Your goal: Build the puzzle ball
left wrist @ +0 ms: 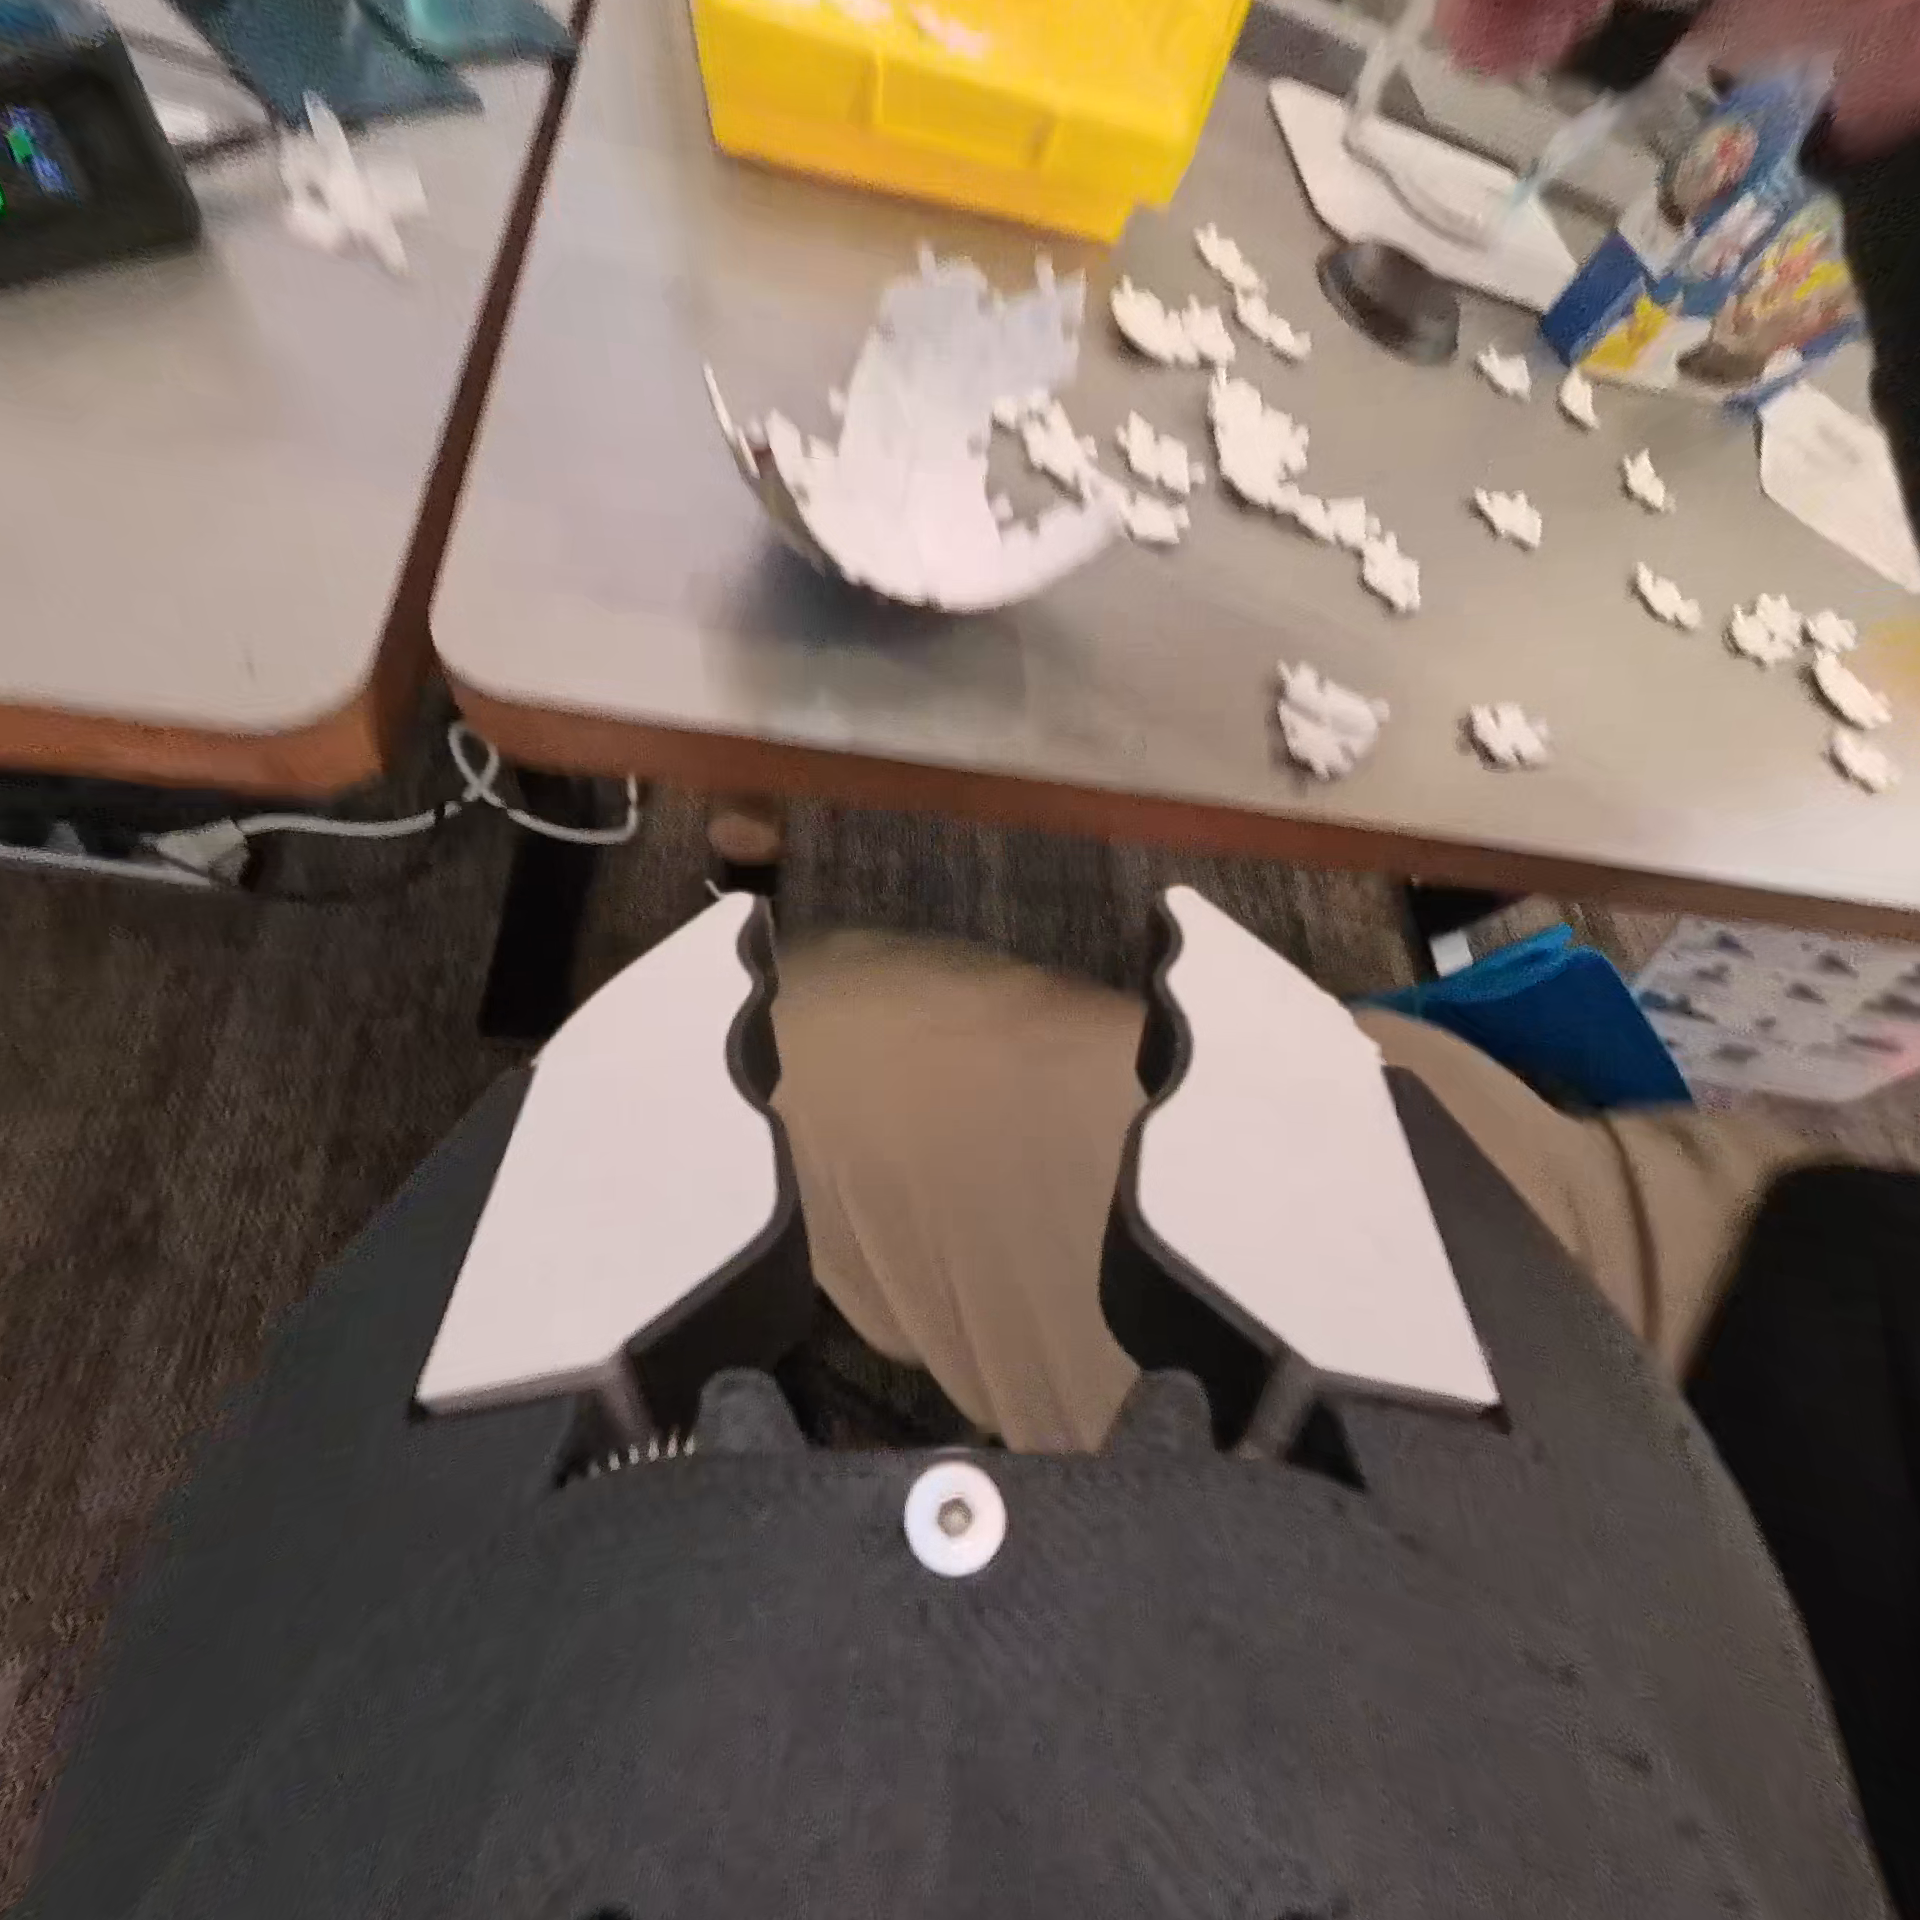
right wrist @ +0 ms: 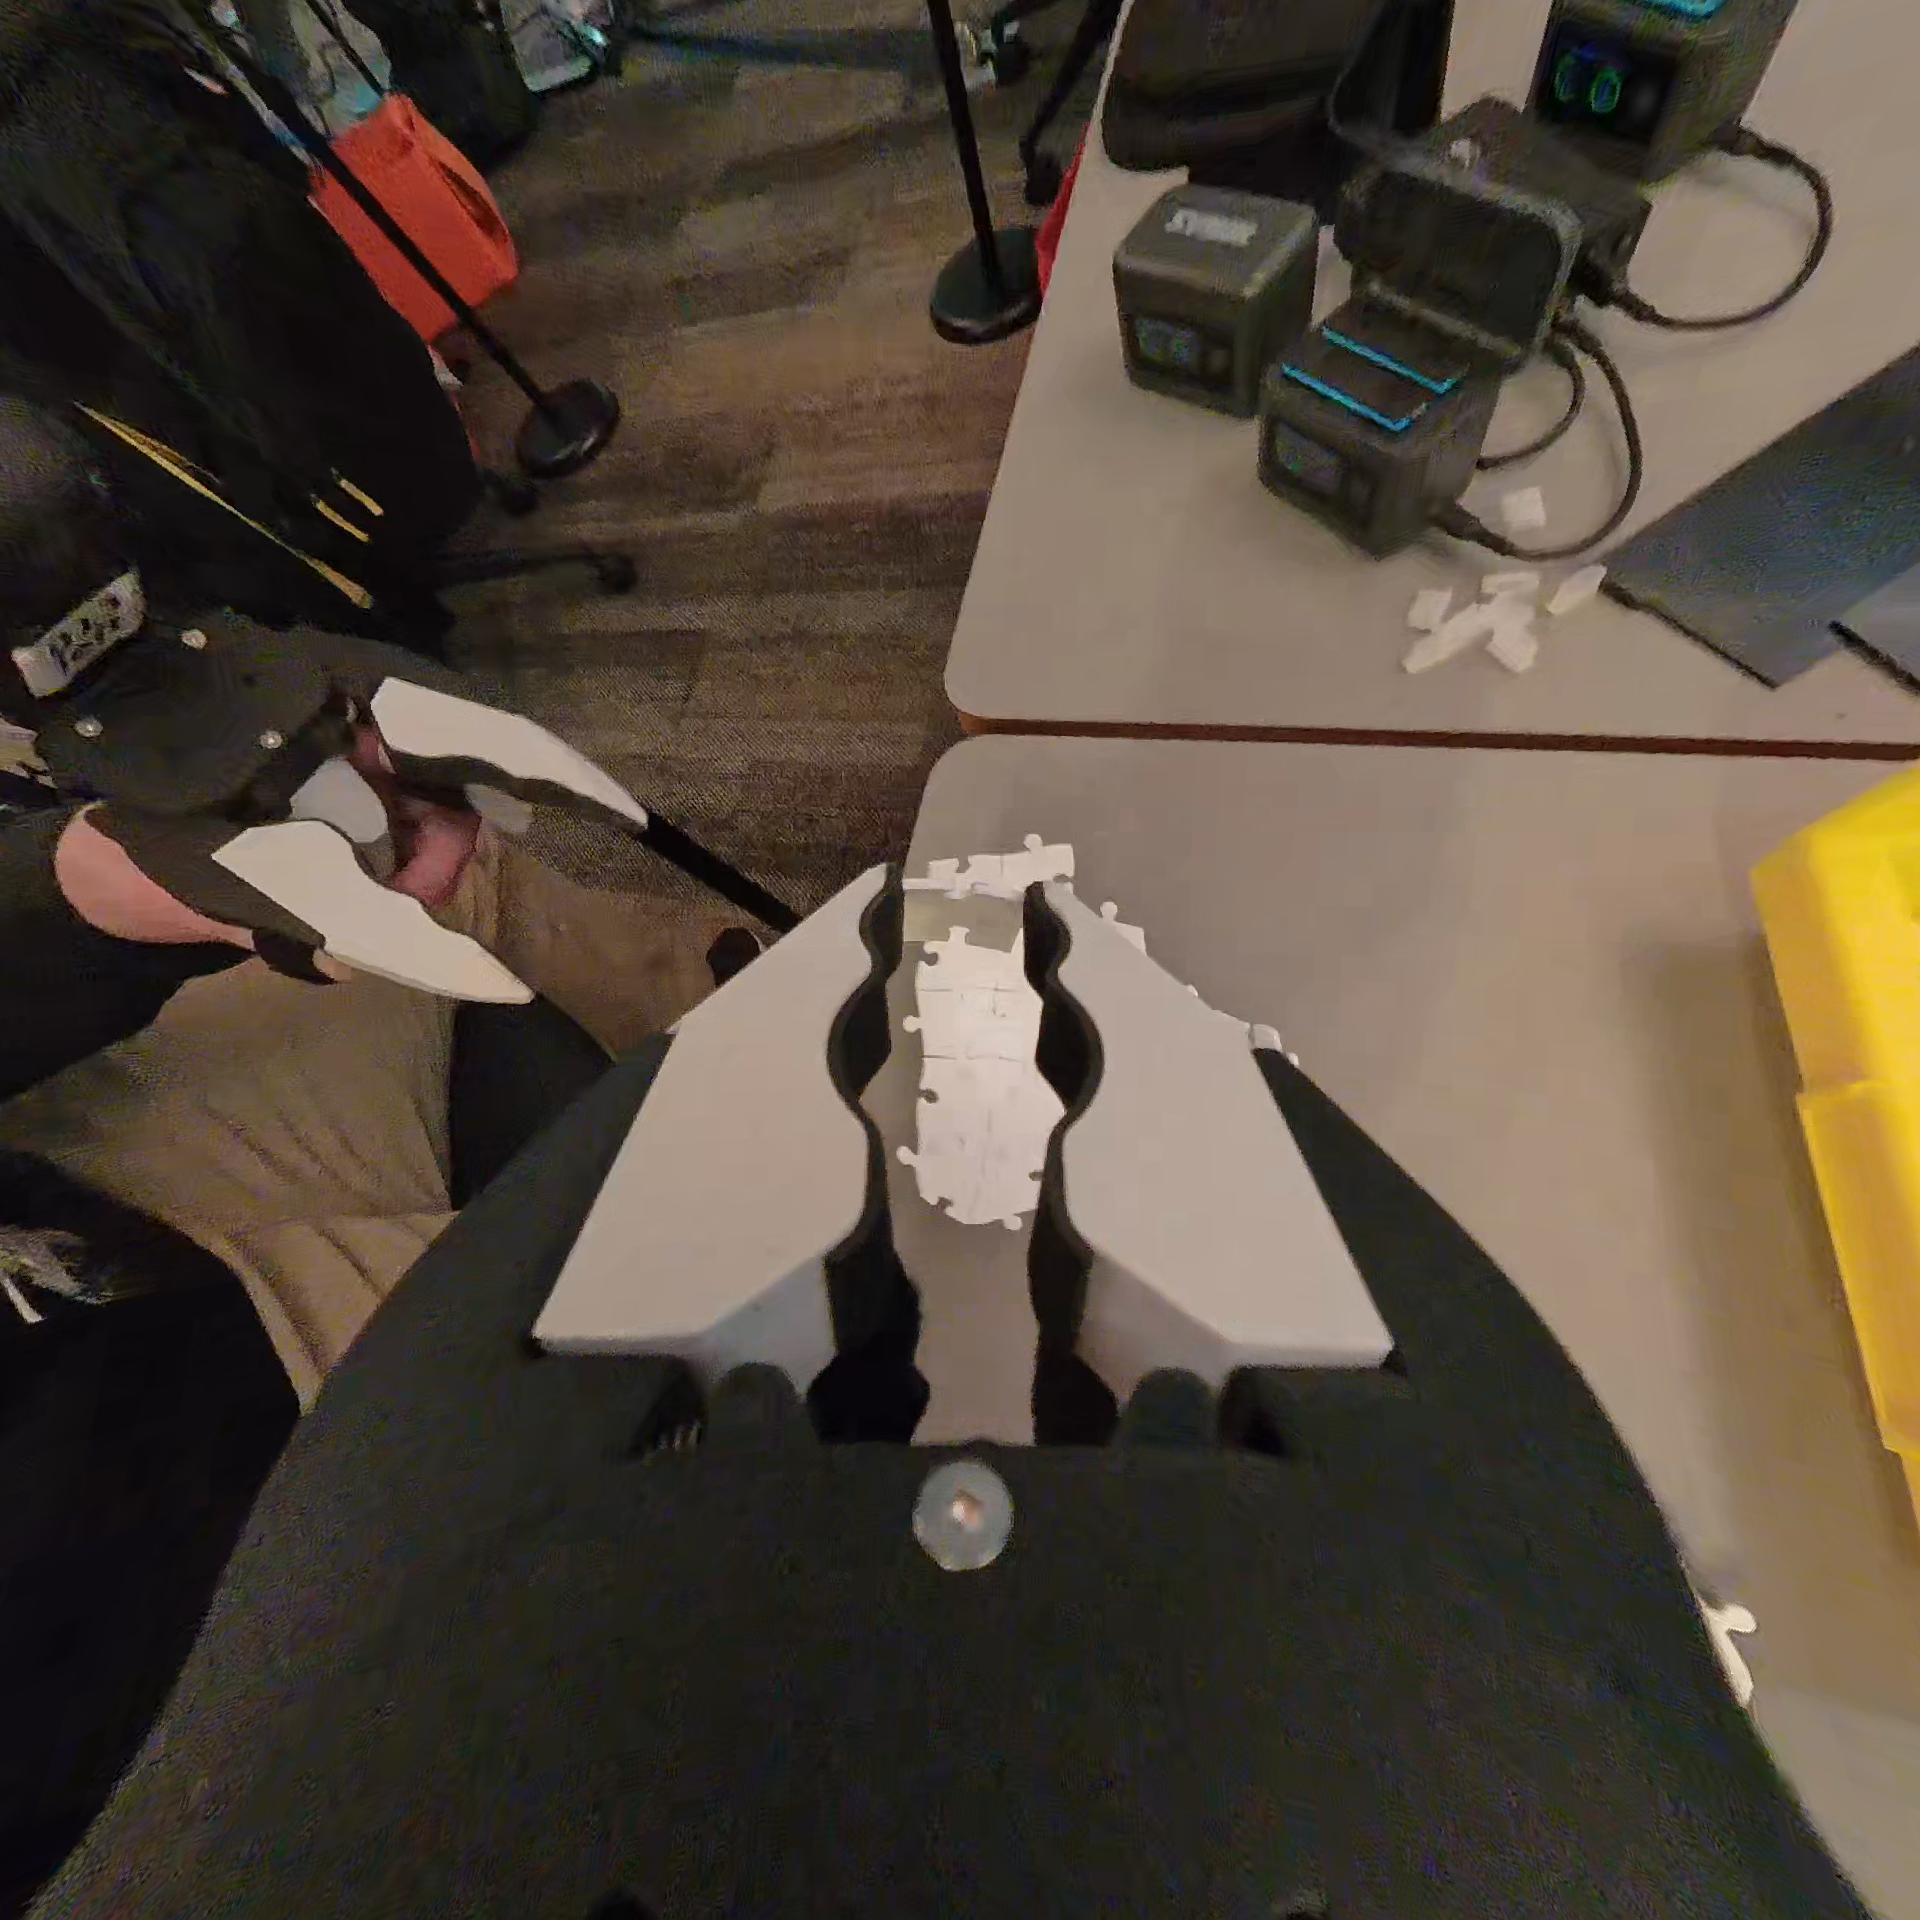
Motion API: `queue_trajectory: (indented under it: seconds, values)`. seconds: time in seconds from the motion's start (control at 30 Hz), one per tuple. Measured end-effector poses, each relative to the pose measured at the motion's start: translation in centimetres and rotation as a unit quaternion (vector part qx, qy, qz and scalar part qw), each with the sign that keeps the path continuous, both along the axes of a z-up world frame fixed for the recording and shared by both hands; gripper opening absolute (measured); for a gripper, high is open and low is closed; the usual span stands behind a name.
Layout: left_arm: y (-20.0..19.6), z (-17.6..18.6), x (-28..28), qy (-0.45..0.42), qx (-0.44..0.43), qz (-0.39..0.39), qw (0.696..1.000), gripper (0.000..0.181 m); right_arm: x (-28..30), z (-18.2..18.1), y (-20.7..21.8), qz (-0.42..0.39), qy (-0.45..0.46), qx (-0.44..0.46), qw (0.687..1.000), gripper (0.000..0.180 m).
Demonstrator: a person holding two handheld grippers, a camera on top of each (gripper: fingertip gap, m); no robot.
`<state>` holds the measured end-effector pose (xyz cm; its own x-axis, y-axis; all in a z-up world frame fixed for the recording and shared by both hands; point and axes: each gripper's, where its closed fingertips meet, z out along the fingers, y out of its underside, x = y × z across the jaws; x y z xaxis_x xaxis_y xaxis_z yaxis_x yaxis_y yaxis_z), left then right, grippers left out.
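The left hand-held gripper (left wrist: 961,935) is hanging released off the table (left wrist: 644,582) (over a trouser leg). The right hand-held gripper (right wrist: 961,894) is hovering, jaws narrowly parted, gripping nothing, above the half-built puzzle ball (right wrist: 977,1091) sitting near the table's corner.

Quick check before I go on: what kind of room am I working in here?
Probably an office or lab workspace, not a home: grey tables pushed together on carpet, black charging cases with cables, a yellow bin, and stanchion posts on the floor.
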<state>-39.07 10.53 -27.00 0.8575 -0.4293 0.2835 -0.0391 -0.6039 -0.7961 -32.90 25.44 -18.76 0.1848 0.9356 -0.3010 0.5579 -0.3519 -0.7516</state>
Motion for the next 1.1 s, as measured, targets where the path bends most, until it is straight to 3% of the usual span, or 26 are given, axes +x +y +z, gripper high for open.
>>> queue_trajectory:
  seconds: [0.27, 0.43, 0.87, 1.1]
  values:
    - [10.9, -2.1, 1.9, 0.0, 0.012, 0.002, 1.0, 0.079, -0.3, -6.4, 3.5, -0.001, -0.086, -0.022, 0.996, 0.022]
    - [14.5, -1.9, 2.4, -0.039, 0.01, -0.013, 0.999, 0.075, -1.4, -6.6, 5.5, 0.014, -0.087, -0.029, 0.996, 0.021]
    - [14.6, -5.1, 3.1, -0.032, -0.069, -0.02, 0.997, 0.054, -1.6, -11.1, 7.5, 0.026, -0.202, -0.011, 0.979, 0.021]
    - [14.9, -5.6, 3.4, -0.02, -0.089, -0.021, 0.996, 0.039, -1.9, -12.2, 6.4, 0.026, -0.206, -0.021, 0.978, 0.021]
